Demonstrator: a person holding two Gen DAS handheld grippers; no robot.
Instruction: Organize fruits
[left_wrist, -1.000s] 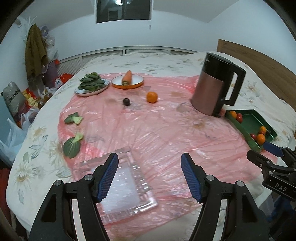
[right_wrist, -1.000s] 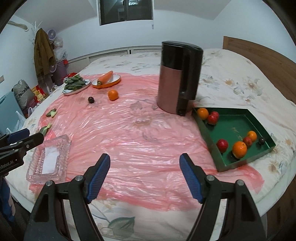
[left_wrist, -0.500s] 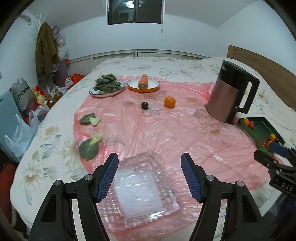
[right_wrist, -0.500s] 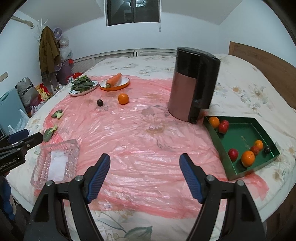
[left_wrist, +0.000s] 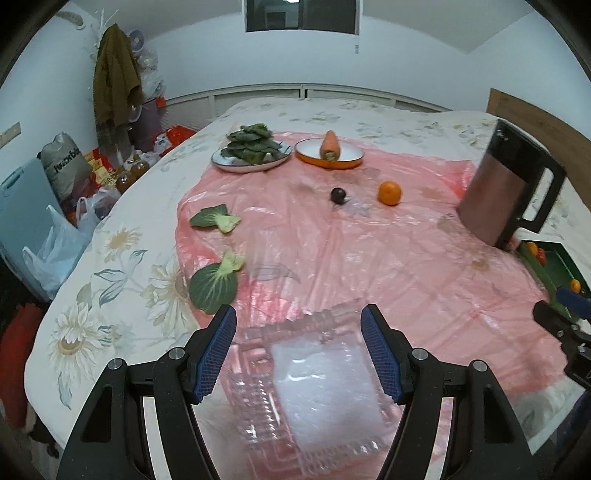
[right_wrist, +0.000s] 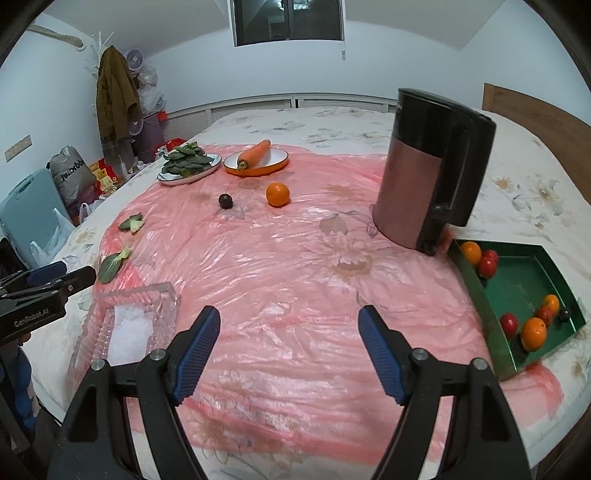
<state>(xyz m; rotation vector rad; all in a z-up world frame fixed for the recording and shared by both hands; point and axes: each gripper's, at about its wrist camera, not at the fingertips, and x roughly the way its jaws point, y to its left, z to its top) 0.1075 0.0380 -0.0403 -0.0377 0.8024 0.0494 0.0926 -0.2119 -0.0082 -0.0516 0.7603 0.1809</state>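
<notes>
right now i'm holding my left gripper (left_wrist: 298, 354) spread over the clear glass tray (left_wrist: 314, 384), gripping nothing. my right gripper (right_wrist: 289, 350) is hanging spread too, and the orange (right_wrist: 277, 194) is lying well beyond that tray.

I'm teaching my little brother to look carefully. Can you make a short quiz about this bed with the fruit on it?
1. True or false: the carrot lies in the green tray.
2. Which loose fruit lies closer to the kettle on the pink sheet: A) the orange B) the dark plum?
3. What sits under the left hand-held gripper?

Key
1. False: it lies in the orange-rimmed dish.
2. A.
3. The clear glass dish; the jaws stand open above it, gripping nothing.
</notes>
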